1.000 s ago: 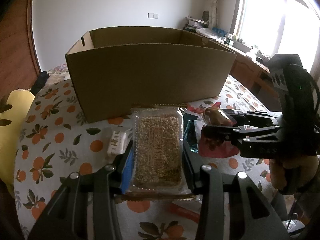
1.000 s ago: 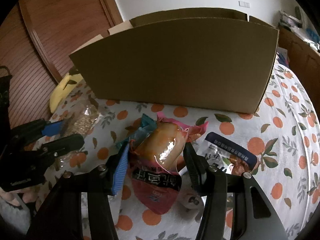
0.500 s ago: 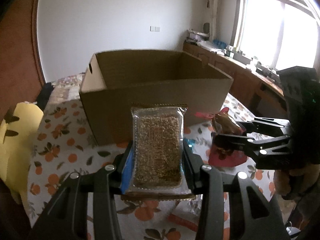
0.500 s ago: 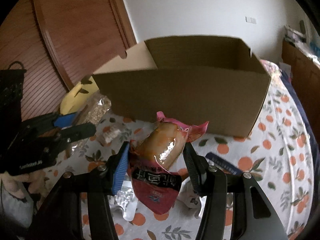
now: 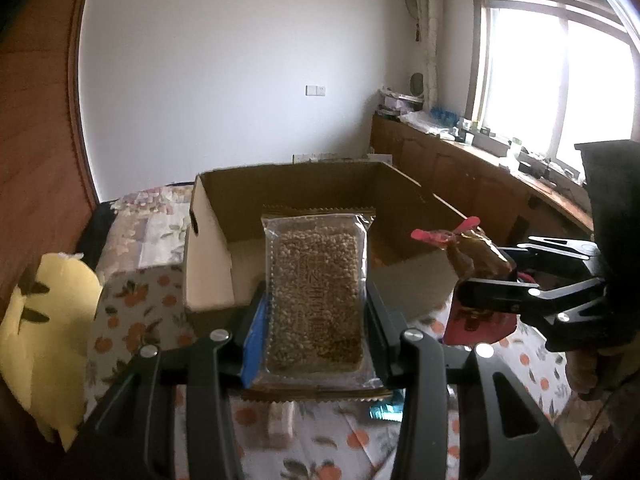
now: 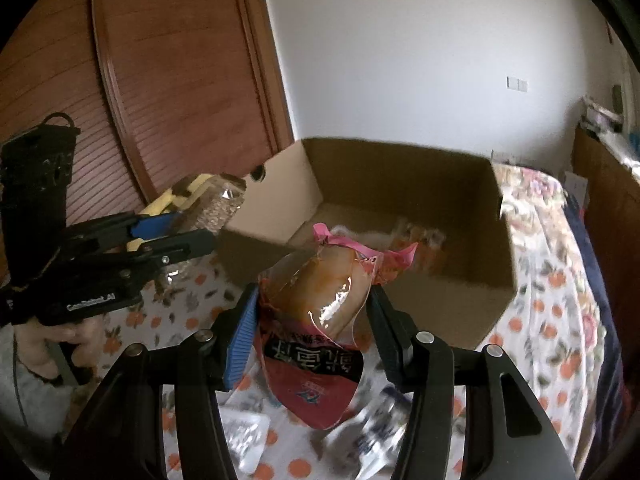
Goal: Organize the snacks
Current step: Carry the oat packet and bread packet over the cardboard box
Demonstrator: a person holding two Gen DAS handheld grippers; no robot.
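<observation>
My left gripper [image 5: 316, 308] is shut on a clear packet of a grain bar [image 5: 316, 292], held flat in the air before the near wall of an open cardboard box [image 5: 208, 240]. My right gripper [image 6: 310, 312] is shut on a red pouch with a glossy brown drumstick [image 6: 320, 300], also lifted, just short of the box [image 6: 500, 280]. In the left wrist view the right gripper [image 5: 504, 272] with its pouch [image 5: 476, 260] hangs at the right. In the right wrist view the left gripper [image 6: 192, 232] appears at the left. Some pale and orange packets [image 6: 416, 236] lie blurred inside the box.
The box stands on a cloth with an orange print [image 5: 132, 320]. More snack packets [image 6: 372, 436] lie on it under the grippers. A yellow cushion [image 5: 44, 336] is at the left, a wooden cabinet [image 5: 480, 188] under a window at the right, a brown door [image 6: 160, 80] behind.
Both grippers have risen with their packets from the cloth to above the box's rim, so the box's inside now shows. Neither grip has changed.
</observation>
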